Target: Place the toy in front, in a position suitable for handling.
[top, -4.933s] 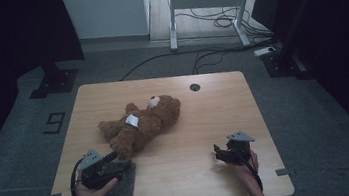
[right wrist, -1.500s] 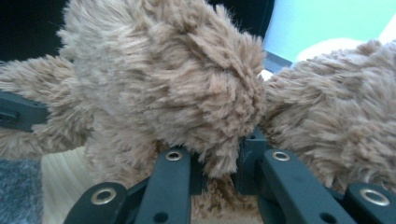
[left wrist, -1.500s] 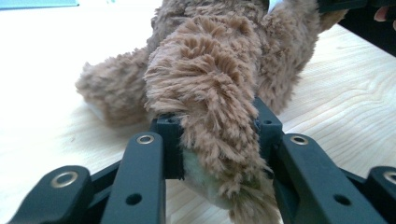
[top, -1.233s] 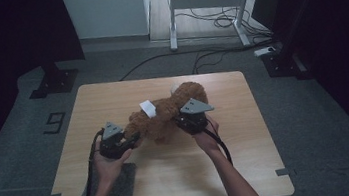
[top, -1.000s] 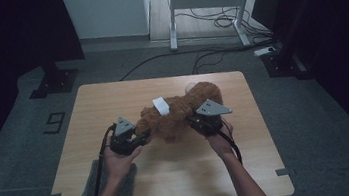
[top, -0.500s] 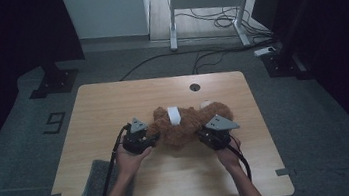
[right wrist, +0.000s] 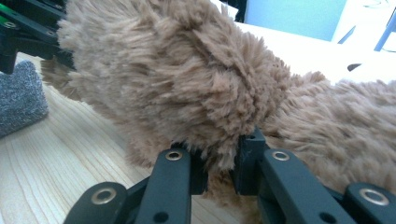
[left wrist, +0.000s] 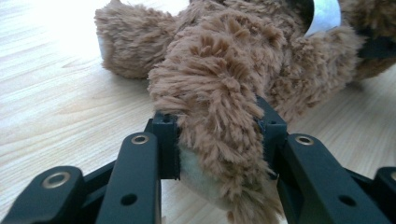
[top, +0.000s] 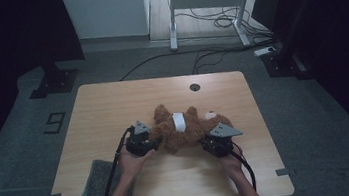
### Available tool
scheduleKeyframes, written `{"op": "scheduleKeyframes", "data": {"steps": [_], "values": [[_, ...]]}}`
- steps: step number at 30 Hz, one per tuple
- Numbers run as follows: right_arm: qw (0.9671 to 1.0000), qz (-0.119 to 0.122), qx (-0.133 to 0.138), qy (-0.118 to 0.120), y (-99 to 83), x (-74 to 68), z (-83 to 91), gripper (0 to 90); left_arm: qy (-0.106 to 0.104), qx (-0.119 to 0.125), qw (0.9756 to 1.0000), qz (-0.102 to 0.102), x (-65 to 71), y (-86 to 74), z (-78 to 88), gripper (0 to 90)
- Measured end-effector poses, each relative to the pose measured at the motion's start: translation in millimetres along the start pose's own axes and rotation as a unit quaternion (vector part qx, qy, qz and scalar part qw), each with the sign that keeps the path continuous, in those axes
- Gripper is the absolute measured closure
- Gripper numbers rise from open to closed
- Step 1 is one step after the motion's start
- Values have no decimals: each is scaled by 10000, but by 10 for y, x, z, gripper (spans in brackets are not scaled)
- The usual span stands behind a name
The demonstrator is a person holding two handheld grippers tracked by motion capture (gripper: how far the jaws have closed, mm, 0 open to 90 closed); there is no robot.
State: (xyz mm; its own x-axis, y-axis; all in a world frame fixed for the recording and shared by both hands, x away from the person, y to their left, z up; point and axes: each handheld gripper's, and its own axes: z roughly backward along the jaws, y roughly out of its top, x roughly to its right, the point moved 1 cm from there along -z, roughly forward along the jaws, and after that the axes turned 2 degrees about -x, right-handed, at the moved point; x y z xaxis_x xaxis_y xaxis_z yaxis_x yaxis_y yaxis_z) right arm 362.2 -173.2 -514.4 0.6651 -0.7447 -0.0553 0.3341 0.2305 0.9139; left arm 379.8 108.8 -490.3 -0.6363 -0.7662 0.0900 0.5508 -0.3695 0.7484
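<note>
A brown teddy bear (top: 186, 129) with a white band (top: 179, 122) lies on the wooden table (top: 113, 105), right of the middle. My left gripper (top: 156, 141) is at its left end. In the left gripper view the jaws (left wrist: 217, 135) clasp a furry limb (left wrist: 219, 84), both pads against the fur; they have just been opening slightly. My right gripper (top: 208, 141) is at the bear's right end, and in the right gripper view it (right wrist: 219, 163) is shut on a tuft of fur under the bear's body (right wrist: 177, 74).
A grey cloth pad (top: 99, 180) lies near the table's front left corner, also seen as the grey pad (right wrist: 18, 95) in the right gripper view. A round cable hole (top: 195, 87) sits at the table's far edge. Cables trail from both grippers over the front edge.
Both grippers have brought the bear down and toward the front of the table, where it now rests. The bear has swung from slanted to lying across the table.
</note>
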Motion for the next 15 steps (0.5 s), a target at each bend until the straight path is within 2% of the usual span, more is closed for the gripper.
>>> {"op": "scheduleKeyframes", "data": {"steps": [4, 8, 15], "values": [[10000, -71, -21, 38, -34, 28, -7, 782, -40, 11, 9999, -93, 73, -31, 70, 611], [9999, -140, -15, 95, -47, 34, -25, 780, -8, 41, 9999, -117, 84, -60, 123, 611], [9999, -89, -20, 132, -48, 3, -65, 767, -68, 59, 10000, -31, 50, -102, 138, 592]]}}
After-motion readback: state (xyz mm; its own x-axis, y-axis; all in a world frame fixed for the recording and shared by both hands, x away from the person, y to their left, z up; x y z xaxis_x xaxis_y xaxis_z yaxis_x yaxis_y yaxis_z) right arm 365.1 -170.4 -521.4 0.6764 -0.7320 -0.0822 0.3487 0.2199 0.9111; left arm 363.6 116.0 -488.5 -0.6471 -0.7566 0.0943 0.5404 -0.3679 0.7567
